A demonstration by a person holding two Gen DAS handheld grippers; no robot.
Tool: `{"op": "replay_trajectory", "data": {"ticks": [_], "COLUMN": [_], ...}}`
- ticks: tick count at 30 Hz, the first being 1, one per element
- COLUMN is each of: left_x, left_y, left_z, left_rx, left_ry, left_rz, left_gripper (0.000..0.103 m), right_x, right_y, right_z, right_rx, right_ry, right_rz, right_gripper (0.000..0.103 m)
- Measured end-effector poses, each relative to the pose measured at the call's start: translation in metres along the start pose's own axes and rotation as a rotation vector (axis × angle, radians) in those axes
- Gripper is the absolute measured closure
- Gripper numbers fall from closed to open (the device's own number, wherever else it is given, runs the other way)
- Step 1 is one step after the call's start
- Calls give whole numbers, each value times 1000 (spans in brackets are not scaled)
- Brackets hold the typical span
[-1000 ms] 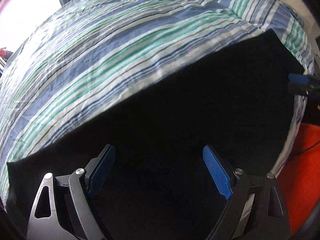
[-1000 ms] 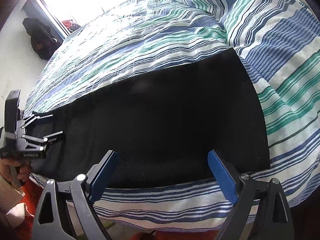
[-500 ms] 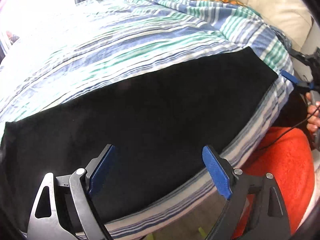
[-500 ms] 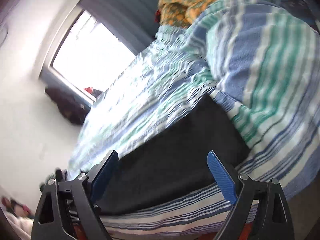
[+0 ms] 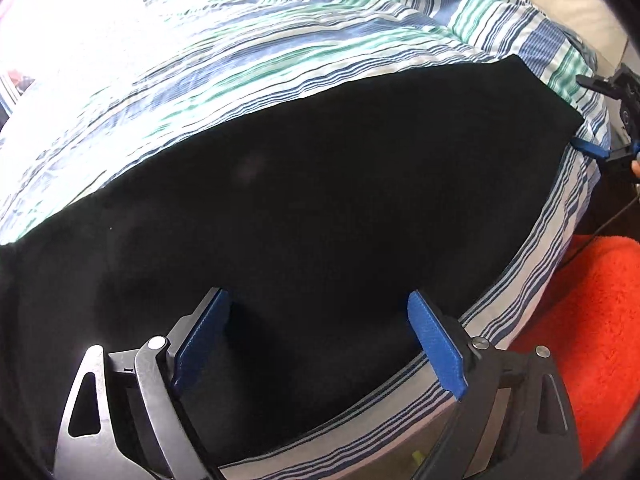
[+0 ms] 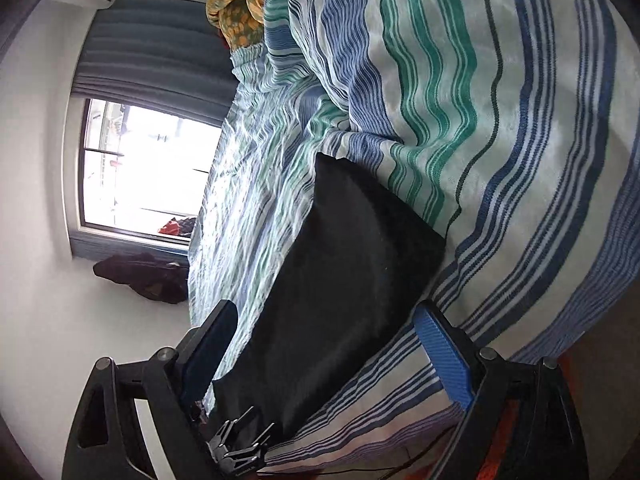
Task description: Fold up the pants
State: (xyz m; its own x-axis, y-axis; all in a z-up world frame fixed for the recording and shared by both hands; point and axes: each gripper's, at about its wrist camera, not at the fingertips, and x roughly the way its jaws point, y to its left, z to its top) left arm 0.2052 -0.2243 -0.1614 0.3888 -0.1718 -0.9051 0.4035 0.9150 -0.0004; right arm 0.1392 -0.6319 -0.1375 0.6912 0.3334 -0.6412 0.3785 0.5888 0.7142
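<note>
The black pants (image 5: pixel 320 208) lie flat as a long dark strip along the near edge of a striped bed (image 5: pixel 280 52). My left gripper (image 5: pixel 318 344) is open and empty, its blue pads over the pants near the bed edge. My right gripper (image 6: pixel 326 354) is open and empty, rolled sideways, looking along the pants (image 6: pixel 340 280) from their right end. The right gripper also shows in the left wrist view (image 5: pixel 600 136) at the pants' right corner. The left gripper shows in the right wrist view (image 6: pixel 240 444) at the far end.
A bunched striped duvet (image 6: pixel 480 120) rises beside the pants' right end. An orange patterned pillow (image 6: pixel 236 12) lies at the head. A red rug (image 5: pixel 580 340) lies on the floor by the bed. A window (image 6: pixel 140 172) and dark clothes (image 6: pixel 144 276) stand beyond.
My left gripper has pulled back from the pants, so the bed edge and rug show. My right gripper has rolled sideways and now looks along the pants from their end. Both stayed open.
</note>
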Motion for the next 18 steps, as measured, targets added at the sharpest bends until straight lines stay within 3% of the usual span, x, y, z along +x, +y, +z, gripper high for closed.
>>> {"op": "replay_trajectory", "data": {"ticks": [1,5,7,10,11,12,15,18], "left_x": [3,7,8,9,9,10,12,5], "left_y": [0,-2,-4,-7,-8,-11,-14,-8], "left_z": [2,6,6,5,4,5,11,16], "left_rx": [0,-6,-8,-8,-5,-1,-5,-25], "left_ry": [-1,-7,-11,-21,-23,-22,-11,6], "left_rz": [2,1,8,22,26,33,38,-4], "left_gripper": [11,11,11,11,11,11,10,10], "right_x": [5,16,22,28,26,24,4,-18], "right_y": [-1,2,1,-5,-6,-6,12,48], "right_z": [2,9,9,9,9,9,3,-5], "right_rx": [-6,-37,-58,-69,-74,-69,-126,-210], "right_ry": [-3,-21,-18,-20,-28,-30,-74,-107], "right_rz": [-34,-20,-65,-140,-150,-115,-88,-52], "right_gripper": [15,17,23,49,76,90,92,92]}}
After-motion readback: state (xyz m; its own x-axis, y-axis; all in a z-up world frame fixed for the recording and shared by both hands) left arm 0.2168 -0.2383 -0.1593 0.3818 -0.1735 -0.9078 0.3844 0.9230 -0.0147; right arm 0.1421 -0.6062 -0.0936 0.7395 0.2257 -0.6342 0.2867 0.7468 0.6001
